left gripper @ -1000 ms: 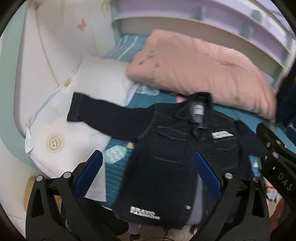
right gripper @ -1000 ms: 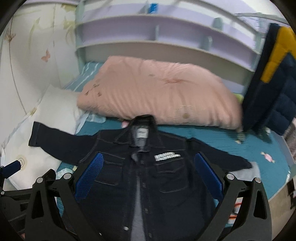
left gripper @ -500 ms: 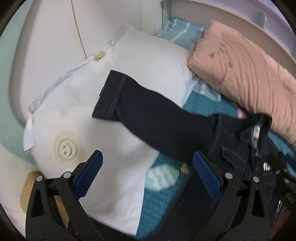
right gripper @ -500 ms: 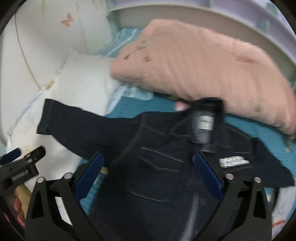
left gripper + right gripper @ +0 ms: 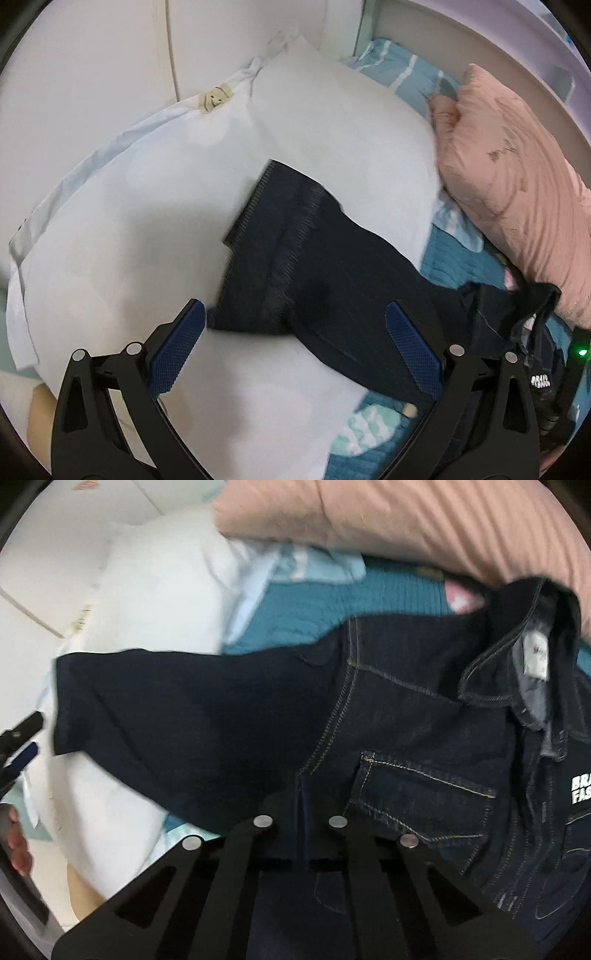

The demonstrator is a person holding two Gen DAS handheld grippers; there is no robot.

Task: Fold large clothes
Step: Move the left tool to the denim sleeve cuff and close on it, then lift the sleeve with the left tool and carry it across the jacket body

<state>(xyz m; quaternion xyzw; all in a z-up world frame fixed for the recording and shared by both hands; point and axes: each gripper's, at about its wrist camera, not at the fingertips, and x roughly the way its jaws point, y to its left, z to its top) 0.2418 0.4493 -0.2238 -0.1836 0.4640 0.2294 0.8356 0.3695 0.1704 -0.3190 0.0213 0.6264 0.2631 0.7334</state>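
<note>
barely started: denim jacket [image 5: 406, 738] lies spread, no folds yet. left gripper [image 5: 295, 350] fingers spread over sleeve cuff [image 5: 266, 251]; right gripper [image 5: 303, 797] just snapped together, nothing visibly pinched.

The denim jacket [image 5: 424, 738] is cut off at the right and lower edges of the right wrist view, and only part of its white lettering [image 5: 580, 789] can be read. Its cuff [image 5: 258, 221] is smeared by blur. Whether fabric is pinched between the closed jaws of the right gripper [image 5: 303, 812] cannot be told.
</note>
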